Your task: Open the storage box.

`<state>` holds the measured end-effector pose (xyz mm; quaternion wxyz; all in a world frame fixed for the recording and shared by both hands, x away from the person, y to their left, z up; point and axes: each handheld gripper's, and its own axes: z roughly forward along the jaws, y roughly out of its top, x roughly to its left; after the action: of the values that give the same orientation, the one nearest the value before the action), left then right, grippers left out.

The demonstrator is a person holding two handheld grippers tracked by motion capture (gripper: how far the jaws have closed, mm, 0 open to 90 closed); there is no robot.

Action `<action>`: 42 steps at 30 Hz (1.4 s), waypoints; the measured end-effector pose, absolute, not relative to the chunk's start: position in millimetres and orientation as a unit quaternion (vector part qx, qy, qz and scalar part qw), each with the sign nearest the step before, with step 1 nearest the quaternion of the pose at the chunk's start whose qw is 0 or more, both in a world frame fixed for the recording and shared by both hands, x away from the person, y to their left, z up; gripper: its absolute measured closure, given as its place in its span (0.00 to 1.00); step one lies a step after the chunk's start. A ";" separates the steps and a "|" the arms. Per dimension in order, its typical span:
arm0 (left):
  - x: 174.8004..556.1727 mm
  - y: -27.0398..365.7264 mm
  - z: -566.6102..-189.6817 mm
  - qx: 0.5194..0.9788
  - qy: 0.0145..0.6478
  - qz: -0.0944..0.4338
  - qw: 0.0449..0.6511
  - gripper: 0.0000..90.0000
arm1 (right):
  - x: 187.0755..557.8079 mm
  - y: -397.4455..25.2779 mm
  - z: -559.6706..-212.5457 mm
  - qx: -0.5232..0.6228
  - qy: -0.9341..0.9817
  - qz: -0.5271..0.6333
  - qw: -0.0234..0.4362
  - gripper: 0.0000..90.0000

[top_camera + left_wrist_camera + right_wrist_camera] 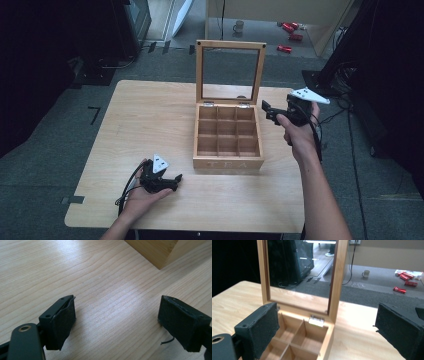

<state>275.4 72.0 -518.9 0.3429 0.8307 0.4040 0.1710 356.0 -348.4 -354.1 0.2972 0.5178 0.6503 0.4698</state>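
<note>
A wooden tea box [228, 161] stands at the middle of the table, its glass-paned lid [229, 46] raised upright and its compartments bare. My right gripper [268, 112] is held in the air just right of the box's back right corner, jaws wide apart with nothing between them. In the right gripper view the lid frame [337, 277] and the hinge [316, 321] lie ahead between the pads [262, 327]. My left gripper [175, 181] rests low on the table near the front left of the box, open and holding nothing. In the left gripper view a box corner [160, 252] lies ahead.
The light wooden table [150, 120] has bare room to the left and front of the box. On the floor beyond it are a mug [239, 26], red cans [290, 30] and dark equipment at both sides.
</note>
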 end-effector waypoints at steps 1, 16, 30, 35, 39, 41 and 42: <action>275.4 72.0 -518.8 0.831 0.404 0.171 0.343 0.17 | 351.7 -349.2 -357.0 0.518 0.651 0.468 0.297 0.04; 275.1 71.8 -518.9 0.830 0.405 0.171 0.343 0.17 | 286.7 -362.1 -409.1 0.529 0.657 0.446 0.297 0.03; 275.0 71.5 -519.0 0.829 0.406 0.172 0.344 0.17 | 238.6 -381.6 -448.4 0.552 0.662 0.406 0.304 0.03; 274.9 71.5 -519.0 0.829 0.406 0.171 0.343 0.17 | 226.6 -392.4 -459.7 0.566 0.660 0.390 0.305 0.03; 274.9 71.5 -519.0 0.829 0.406 0.172 0.343 0.17 | 216.4 -401.6 -472.1 0.577 0.659 0.372 0.307 0.03; 274.9 71.4 -519.0 0.829 0.407 0.172 0.343 0.17 | 211.1 -405.9 -479.5 0.586 0.658 0.366 0.301 0.03; 274.9 71.4 -519.0 0.829 0.407 0.172 0.343 0.17 | 208.5 -407.9 -483.5 0.589 0.658 0.363 0.298 0.03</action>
<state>274.9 71.4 -519.0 0.3433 0.8291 0.4066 0.1716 208.5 -407.9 -483.5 0.2983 0.5887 0.6579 0.3628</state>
